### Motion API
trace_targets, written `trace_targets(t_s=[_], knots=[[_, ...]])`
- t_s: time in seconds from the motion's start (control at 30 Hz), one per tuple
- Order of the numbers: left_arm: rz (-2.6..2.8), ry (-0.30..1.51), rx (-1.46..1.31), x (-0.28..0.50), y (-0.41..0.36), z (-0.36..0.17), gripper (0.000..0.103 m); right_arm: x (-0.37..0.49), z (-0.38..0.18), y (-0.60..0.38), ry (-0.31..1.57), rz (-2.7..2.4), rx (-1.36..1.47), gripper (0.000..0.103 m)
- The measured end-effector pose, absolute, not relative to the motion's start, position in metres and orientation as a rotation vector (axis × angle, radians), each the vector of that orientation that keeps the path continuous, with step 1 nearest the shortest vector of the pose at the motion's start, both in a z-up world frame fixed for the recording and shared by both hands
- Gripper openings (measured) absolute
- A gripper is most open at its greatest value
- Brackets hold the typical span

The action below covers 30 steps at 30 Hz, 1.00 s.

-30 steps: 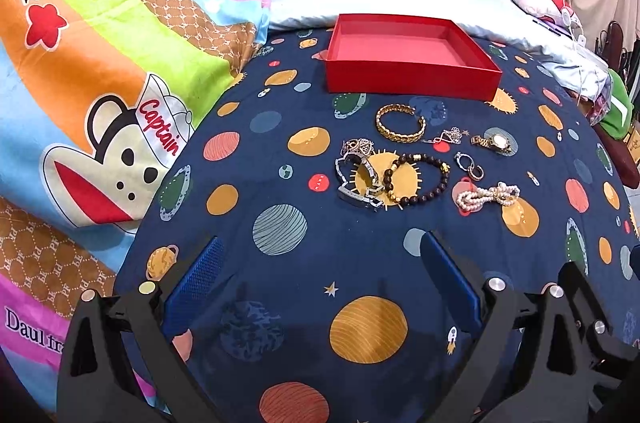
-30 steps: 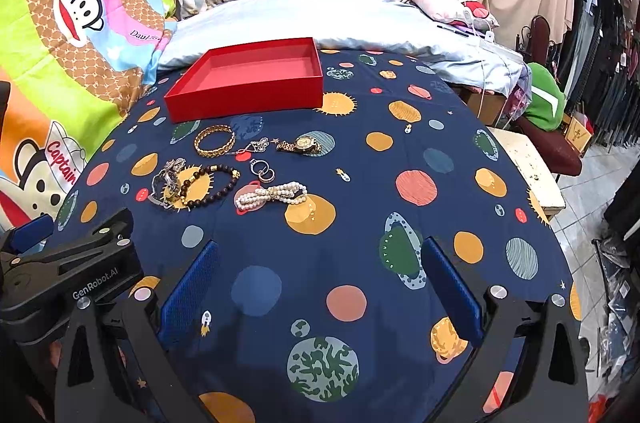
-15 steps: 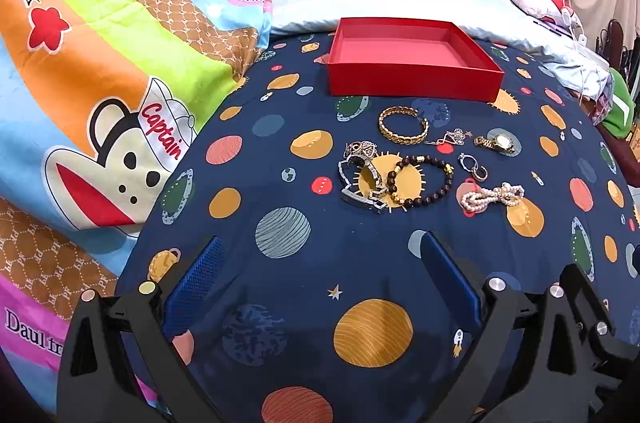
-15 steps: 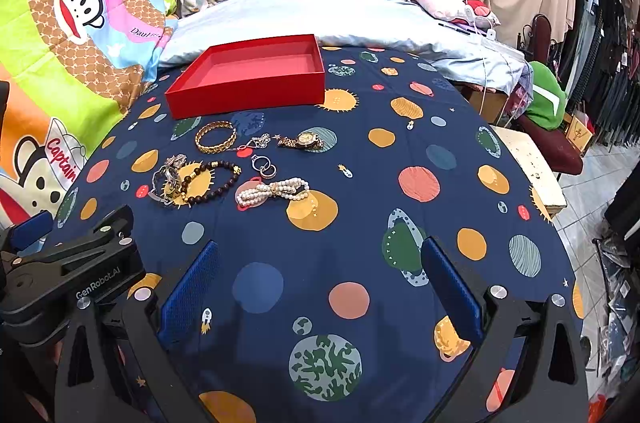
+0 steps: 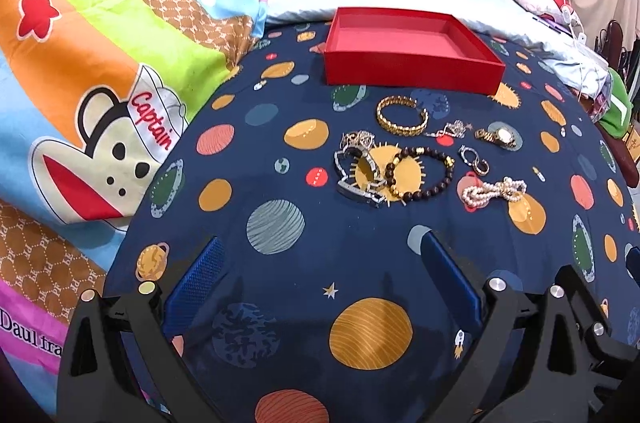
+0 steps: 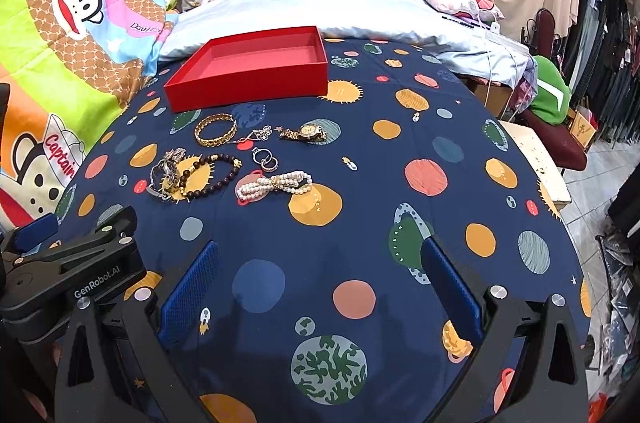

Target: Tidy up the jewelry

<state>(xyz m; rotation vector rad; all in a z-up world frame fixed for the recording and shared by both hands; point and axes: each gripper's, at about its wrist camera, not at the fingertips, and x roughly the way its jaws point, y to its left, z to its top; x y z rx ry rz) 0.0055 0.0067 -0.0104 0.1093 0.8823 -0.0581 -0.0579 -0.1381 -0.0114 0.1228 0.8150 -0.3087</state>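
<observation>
An empty red tray sits at the back of the navy planet-print cloth. In front of it lie a gold bracelet, a gold watch, a silver pendant, a silver watch, a dark bead bracelet, rings and a pearl strand. My left gripper is open and empty, short of the jewelry. My right gripper is open and empty, right of the left one.
A cartoon monkey blanket rises on the left. A pale blue pillow lies behind the tray. A stool, a green bag and hanging clothes stand off the right edge.
Both grippers have drifted slightly back and up, so the jewelry sits a little lower in each view. Nothing was picked up.
</observation>
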Motion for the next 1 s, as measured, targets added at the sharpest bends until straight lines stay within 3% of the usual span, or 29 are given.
trace_targets(t_s=[1.0], knots=[[-0.071, 0.908, 0.109, 0.015, 0.009, -0.021, 0.096, -0.045, -0.023, -0.14, 0.844, -0.292, 0.13, 0.098]])
